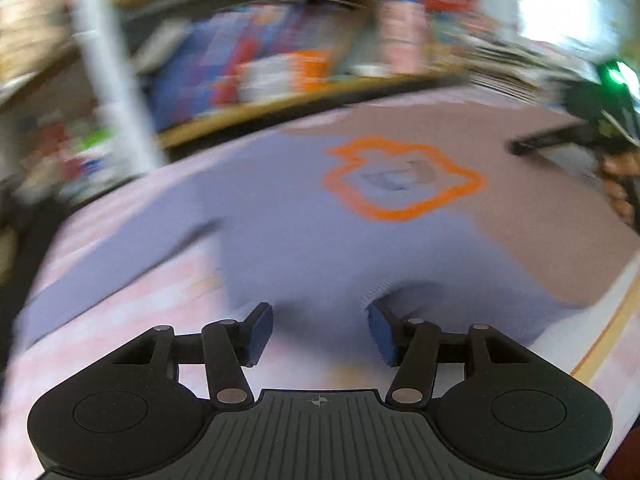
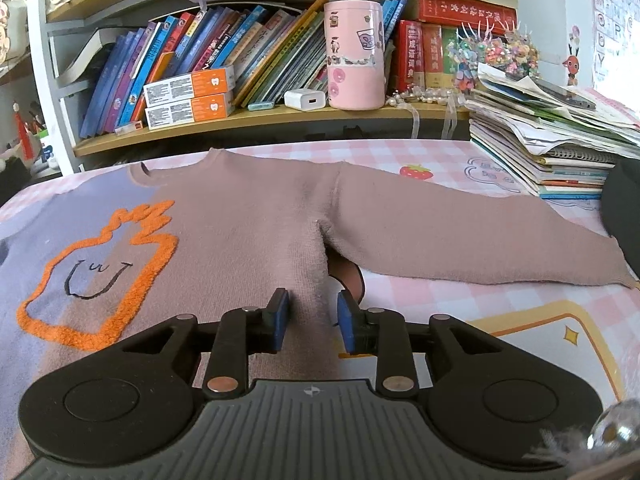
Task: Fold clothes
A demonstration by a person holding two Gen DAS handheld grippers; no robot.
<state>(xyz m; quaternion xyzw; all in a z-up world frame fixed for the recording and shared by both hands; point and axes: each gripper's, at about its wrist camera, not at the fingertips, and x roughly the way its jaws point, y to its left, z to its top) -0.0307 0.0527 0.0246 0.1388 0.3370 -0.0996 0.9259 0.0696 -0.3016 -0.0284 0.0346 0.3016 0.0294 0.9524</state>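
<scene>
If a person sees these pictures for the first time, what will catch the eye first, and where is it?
First comes the two-colour sweater, lilac and dusty pink, spread flat on the pink checked cloth, with an orange flame-edged smiling figure on its chest. Behind it, the shelf of leaning books holds a pink tin. The right tool hangs open over the sweater's side.

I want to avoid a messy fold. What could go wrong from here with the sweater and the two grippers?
1. The right hand-held gripper is open over the side edge of the sweater; it may pinch one layer only.
2. The left wrist view is blurred, so the open left hand-held gripper may close off target.
3. The spread sleeve ends near the pile of books and could catch it.
</scene>
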